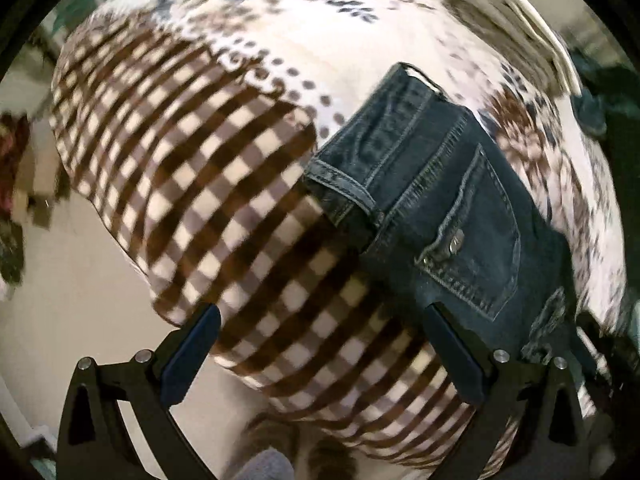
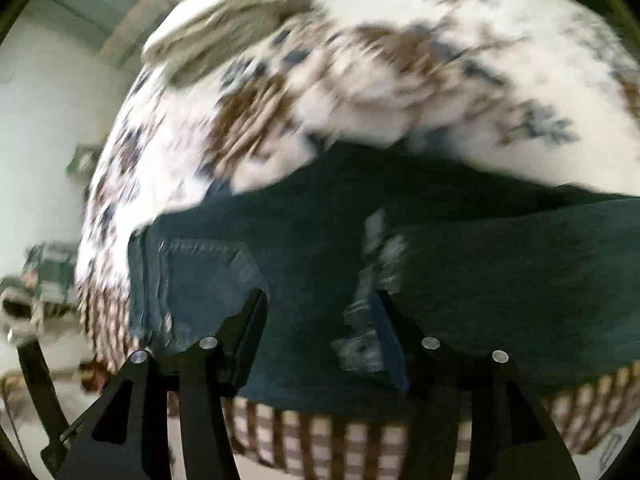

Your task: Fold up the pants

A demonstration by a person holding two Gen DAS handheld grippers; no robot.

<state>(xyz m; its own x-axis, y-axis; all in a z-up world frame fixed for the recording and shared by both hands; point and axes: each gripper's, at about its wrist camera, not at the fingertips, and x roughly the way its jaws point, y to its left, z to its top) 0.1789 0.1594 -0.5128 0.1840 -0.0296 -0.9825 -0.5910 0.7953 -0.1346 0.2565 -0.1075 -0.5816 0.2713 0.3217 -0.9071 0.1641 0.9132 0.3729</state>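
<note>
The pants (image 1: 452,220), dark denim, are seen lying on a patterned bedspread (image 1: 192,184), part brown check, part floral, near the bed's edge. In the left wrist view a compact folded block is shown: waistband end and a back pocket w/ a metal button face up, a hem laid across the block's left end. In the right wrist view the denim is spread wide just ahead of the fingers, w/ a pale frayed patch beside the right finger; that view is smeared by blur, so the layer count can't be made out.

Left gripper (image 1: 320,356): jaws are held wide apart, nothing between them; the right finger (image 1: 456,352) is seen at the denim's near edge, contact can't be confirmed. Right gripper (image 2: 320,332): jaws stand about half open over the denim, and no cloth is seen pinched between the pads.

Step in hand, as judged: a fold appears laid down and the cloth let go, so the task is prob. well along. Next move, as judged: the bundle's edges need to be checked for alignment; if another fold is wanted, both free-end corners should be pinched thru all layers and carried over evenly so the stack isn't dragged on the soft bedspread. A grey folded garment (image 1: 504,12) is left at the far corner, well apart.
</note>
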